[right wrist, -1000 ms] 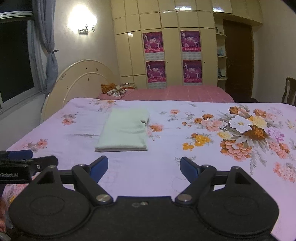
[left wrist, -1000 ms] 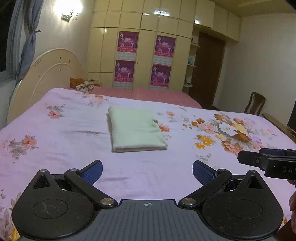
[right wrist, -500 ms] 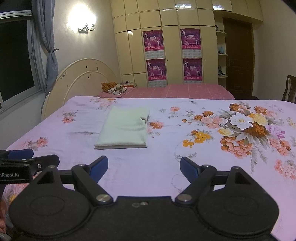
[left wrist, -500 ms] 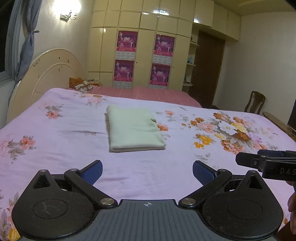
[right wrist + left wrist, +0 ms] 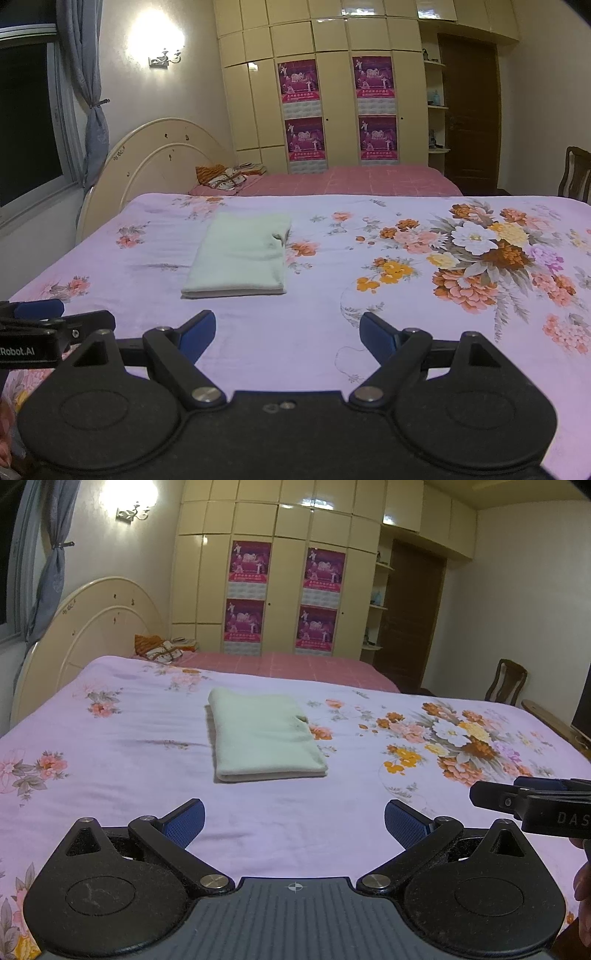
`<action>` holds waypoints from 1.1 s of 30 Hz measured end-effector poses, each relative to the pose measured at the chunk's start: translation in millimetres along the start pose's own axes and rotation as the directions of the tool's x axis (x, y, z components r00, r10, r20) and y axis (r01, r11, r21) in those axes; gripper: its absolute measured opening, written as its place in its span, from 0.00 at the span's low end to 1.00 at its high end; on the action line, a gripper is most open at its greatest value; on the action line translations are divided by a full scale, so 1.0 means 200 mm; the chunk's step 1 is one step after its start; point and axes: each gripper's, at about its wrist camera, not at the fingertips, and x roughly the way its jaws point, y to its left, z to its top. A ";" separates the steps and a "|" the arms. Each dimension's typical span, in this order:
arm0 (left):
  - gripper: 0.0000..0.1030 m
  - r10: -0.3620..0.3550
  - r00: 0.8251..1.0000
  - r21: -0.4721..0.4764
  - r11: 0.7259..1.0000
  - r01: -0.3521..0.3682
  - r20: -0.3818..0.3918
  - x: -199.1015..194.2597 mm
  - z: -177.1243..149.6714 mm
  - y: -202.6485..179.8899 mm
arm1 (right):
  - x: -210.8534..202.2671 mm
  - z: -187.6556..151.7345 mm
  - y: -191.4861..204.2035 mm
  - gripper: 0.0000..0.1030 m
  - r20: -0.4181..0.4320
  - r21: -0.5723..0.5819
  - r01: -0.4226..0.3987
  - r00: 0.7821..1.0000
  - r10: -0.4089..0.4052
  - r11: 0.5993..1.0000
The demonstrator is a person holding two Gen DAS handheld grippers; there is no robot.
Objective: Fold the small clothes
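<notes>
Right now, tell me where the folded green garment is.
The folded green garment lies on the floral bedspread, left of its big flower print, ahead of both open jaws.

Soft matt cloth garment [image 5: 264, 734] on smooth floral bedsheet [image 5: 110, 753]; glossy wardrobe [image 5: 280, 572] panels.

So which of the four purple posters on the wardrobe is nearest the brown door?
The upper right poster, on the wardrobe panel beside the shelves; the lower right one hangs slightly further left.

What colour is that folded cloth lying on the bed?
The folded cloth is a pale mint green, plain with no pattern. The left wrist view shows it best.
</notes>
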 end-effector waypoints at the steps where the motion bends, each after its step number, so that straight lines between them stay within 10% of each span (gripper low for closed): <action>1: 0.99 0.001 1.000 0.000 1.000 -0.001 -0.001 0.00 0.00 0.00 | 0.00 0.00 0.00 0.82 0.000 -0.001 0.000 1.000 0.000 1.000; 33: 0.99 -0.007 1.000 -0.008 1.000 0.007 0.008 0.01 0.01 0.00 | 0.00 0.00 0.01 0.82 -0.007 -0.006 0.008 1.000 -0.008 1.000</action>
